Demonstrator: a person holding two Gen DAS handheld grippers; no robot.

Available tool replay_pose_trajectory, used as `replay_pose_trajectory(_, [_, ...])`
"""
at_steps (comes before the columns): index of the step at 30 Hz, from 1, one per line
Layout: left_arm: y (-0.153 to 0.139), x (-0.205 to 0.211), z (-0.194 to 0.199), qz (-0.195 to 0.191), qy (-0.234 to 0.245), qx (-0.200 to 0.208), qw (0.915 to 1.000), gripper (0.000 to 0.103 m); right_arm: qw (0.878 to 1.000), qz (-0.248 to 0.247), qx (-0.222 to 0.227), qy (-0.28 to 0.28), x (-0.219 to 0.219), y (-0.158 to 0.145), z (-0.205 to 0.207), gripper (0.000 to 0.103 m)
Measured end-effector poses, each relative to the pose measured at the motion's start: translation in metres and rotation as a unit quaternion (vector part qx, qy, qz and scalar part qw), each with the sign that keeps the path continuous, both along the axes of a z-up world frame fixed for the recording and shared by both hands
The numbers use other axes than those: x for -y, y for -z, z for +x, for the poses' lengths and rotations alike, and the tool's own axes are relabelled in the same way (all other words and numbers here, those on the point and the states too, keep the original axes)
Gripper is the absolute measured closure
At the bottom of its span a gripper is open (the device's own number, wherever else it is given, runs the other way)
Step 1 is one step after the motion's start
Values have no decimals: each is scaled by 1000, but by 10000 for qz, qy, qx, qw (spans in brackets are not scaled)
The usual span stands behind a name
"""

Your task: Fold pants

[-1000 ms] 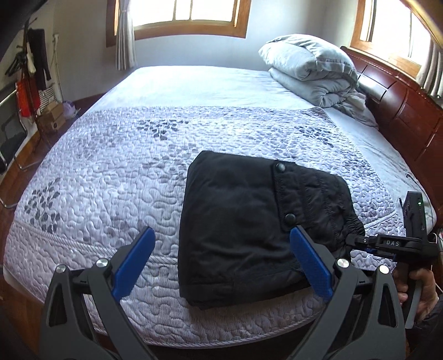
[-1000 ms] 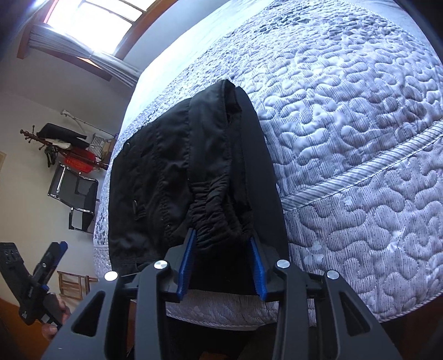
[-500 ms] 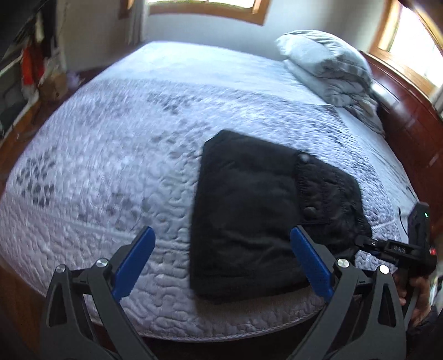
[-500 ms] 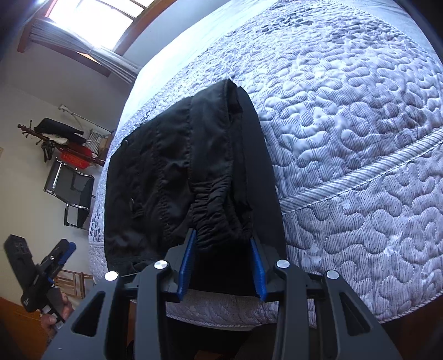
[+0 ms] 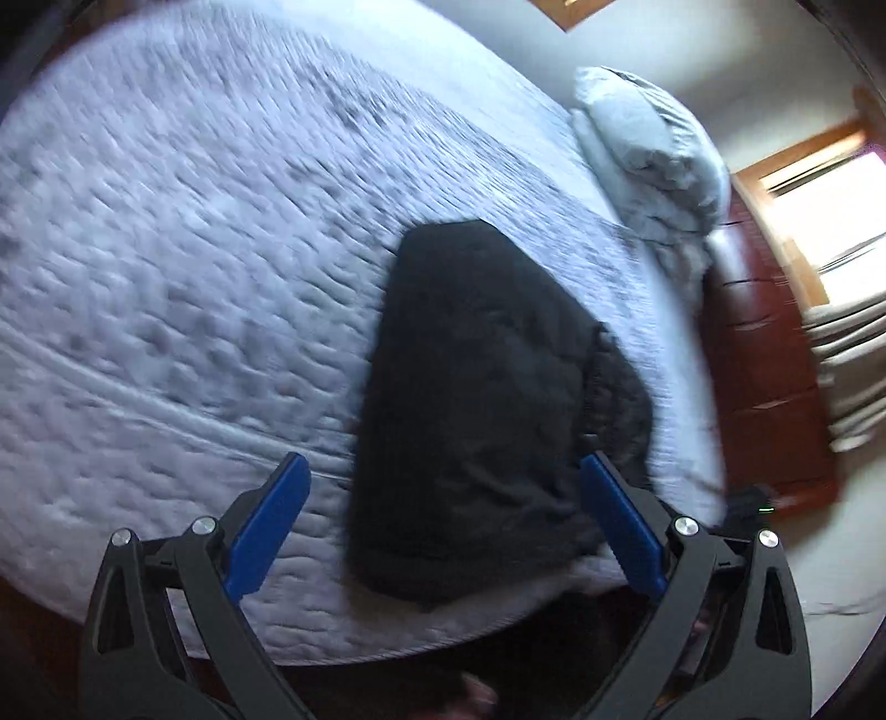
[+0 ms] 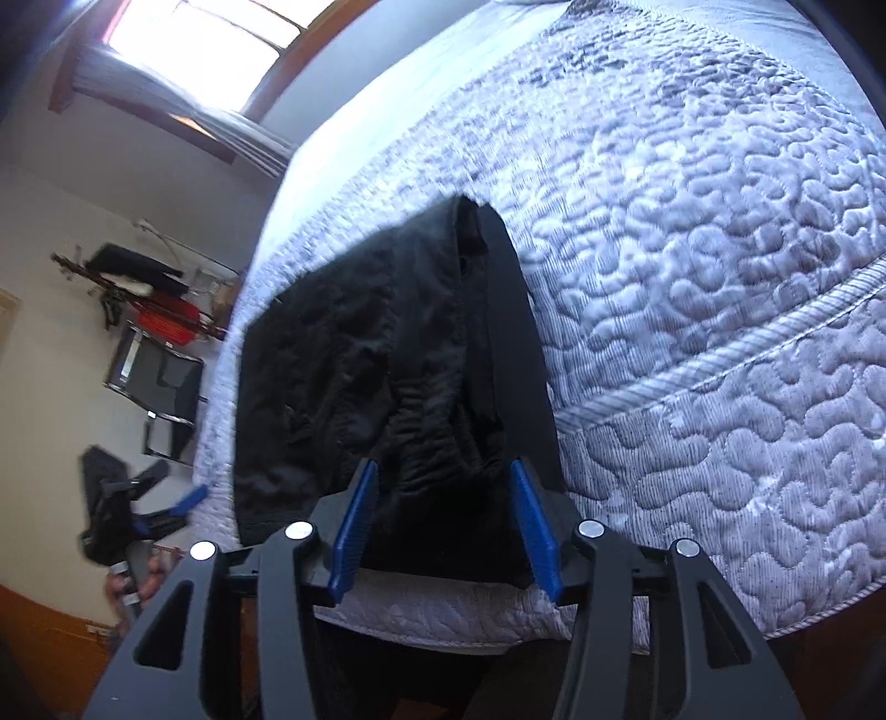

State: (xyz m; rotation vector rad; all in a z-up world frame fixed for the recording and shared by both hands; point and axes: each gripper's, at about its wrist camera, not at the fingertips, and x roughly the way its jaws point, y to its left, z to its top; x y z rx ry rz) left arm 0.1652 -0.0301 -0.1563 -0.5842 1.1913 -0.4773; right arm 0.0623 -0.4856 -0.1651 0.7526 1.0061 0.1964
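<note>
bed [image 5: 194,232]: grey quilted | headboard [image 5: 769,387]: dark wood | window [image 6: 188,50]: bright | chair [image 6: 160,387]: black

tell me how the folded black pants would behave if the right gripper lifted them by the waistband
The pants look soft and layered, so they would likely sag and unfold. The gathered elastic waistband between the right gripper fingers probably grips well. They look padded, perhaps fairly heavy.

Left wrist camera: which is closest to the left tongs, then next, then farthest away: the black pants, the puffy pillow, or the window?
1. The black pants, lying folded on the bed right between the open left tongs.
2. The puffy pillow, up at the bed's far right corner.
3. The window, on the right wall beyond the pillow.
</note>
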Motion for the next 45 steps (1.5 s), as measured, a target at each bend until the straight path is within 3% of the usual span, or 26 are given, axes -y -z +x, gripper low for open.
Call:
replay_pose_trajectory(4, [21, -2, 17, -783, 225, -490, 9955, 5, 9998, 80, 130, 90, 15, -12, -4, 49])
replay_pose_trajectory(11, [45, -3, 26, -1492, 385, -896, 9840, 5, 9996, 69, 212, 180, 30, -18, -8, 49])
replay_pose_trajectory(14, [59, 0, 26, -1797, 651, -1099, 9754, 5, 9995, 157, 208, 186, 32, -15, -8, 48])
replay_pose_trajectory(21, [78, 6, 34, -1547, 815, -1266, 9764, 5, 9996, 191, 98, 168, 29, -6, -4, 47])
replay_pose_trajectory(29, [90, 32, 63, -918, 1236, -1305, 9794, 5, 9998, 149, 39, 155, 32, 0, 2, 46])
replay_pose_trajectory(37, [88, 57, 83, -974, 1602, -1276, 9739, 5, 9997, 165, 0, 167, 36, 6, 9, 45])
replay_pose_trajectory(45, [101, 79, 90, -1046, 1824, -1497, 9661, 5, 9999, 140, 84, 46, 39, 4, 18, 43])
